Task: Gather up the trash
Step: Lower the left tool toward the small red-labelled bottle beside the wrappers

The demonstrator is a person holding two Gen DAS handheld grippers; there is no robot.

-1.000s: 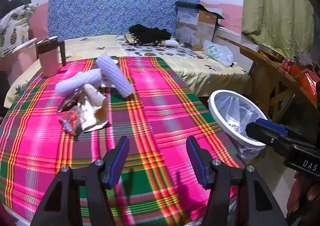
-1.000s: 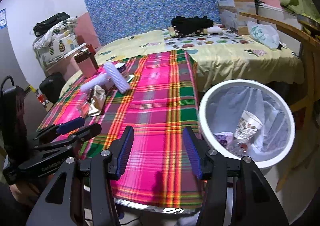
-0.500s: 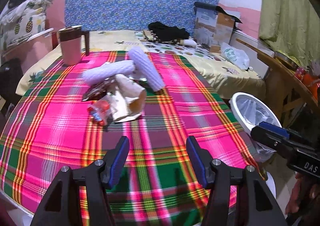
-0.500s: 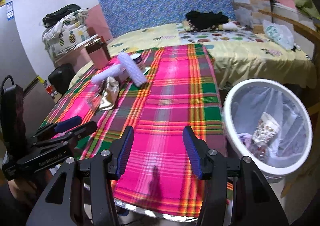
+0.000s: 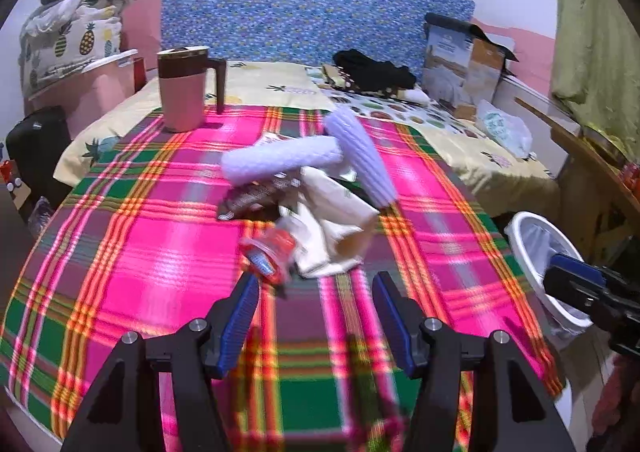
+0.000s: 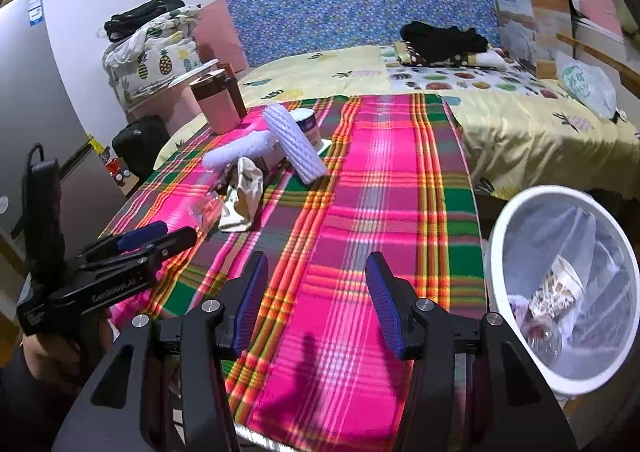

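Closer now to the litter than a second ago: left gripper (image 5: 316,316) carried in over the plaid-covered bench (image 5: 132,252), jaws spread wide and empty, nothing between the blue pads. Just ahead of the left pad, a small red crumpled wrapper (image 5: 270,252), almost touching it in the left wrist view. Just right of that, a crumpled cream paper bag (image 5: 332,228), lying against the wrapper. Behind both, a dark foil wrapper (image 5: 252,196), partly tucked under two white foam net sleeves (image 5: 280,160), crossed one over the other. Farther back and left, a pink lidded mug (image 5: 184,92), upright, well apart from the pile; probably not trash.

Same heap much smaller and farther off a second ago; meaning for the task: approach to the next pick nearly finished, wrapper or bag likely the next thing to grasp, no grasp made yet.

Right gripper (image 6: 316,304) also shifted a little across the bench edge, jaws likewise parted and holding nothing, hovering over bare plaid. To its right, beside the bench and lower, the white bin (image 6: 496,252) with its clear liner, already containing a printed paper cup (image 6: 556,292) and some other scraps too blurred to name. Bin well apart from the pile, so each piece picked up needs carrying across the bench to the right.
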